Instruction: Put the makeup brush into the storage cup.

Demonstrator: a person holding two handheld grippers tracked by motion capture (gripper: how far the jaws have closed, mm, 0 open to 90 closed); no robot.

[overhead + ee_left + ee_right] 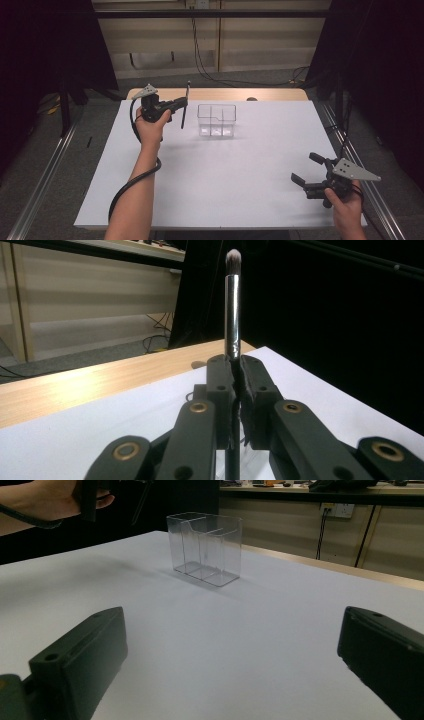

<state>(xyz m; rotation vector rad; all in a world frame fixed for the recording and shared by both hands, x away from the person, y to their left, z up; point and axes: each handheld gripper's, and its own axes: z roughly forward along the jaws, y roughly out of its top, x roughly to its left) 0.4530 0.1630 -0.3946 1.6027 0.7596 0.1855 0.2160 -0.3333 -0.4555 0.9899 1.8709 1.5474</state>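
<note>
brush: a makeup brush [186, 104] is standing upright in the air, bristle tip up, just off the clear organiser's 9 o'clock side; its lower end is hanging free above the white table cover [225, 165].
left gripper: the left gripper [183, 103] is clamping the brush by its handle just under the metal ferrule [231, 315], with the jaws pressing together around it.
organiser: the clear organiser [216, 120] is sitting at about 12 o'clock on the cover, empty, with inner walls splitting it into compartments.
risk, tip-over: the box is looking light, and the brush is riding level with its rim; a sideways pass would likely be knocking or sliding it.
risk, slip: the grip is sitting on a thin round handle, so the brush may be swivelling or sliding in the jaws if its tail catches a wall.
risk, wrong end: the bristles are pointing up; lowering as held would be putting the handle in first, which looks fine.
right gripper: the right gripper [305, 171] is resting at about 4 o'clock, jaws standing wide apart, holding nothing, well apart from the box.
edges: the box is lying near the cover's far edge, with the bare wooden strip [220, 94] beyond; the right hand [345, 205] is sitting near the near right corner.
open room: the whole middle of the cover is lying bare; room above the box is looking free for a lift and drop.
</note>
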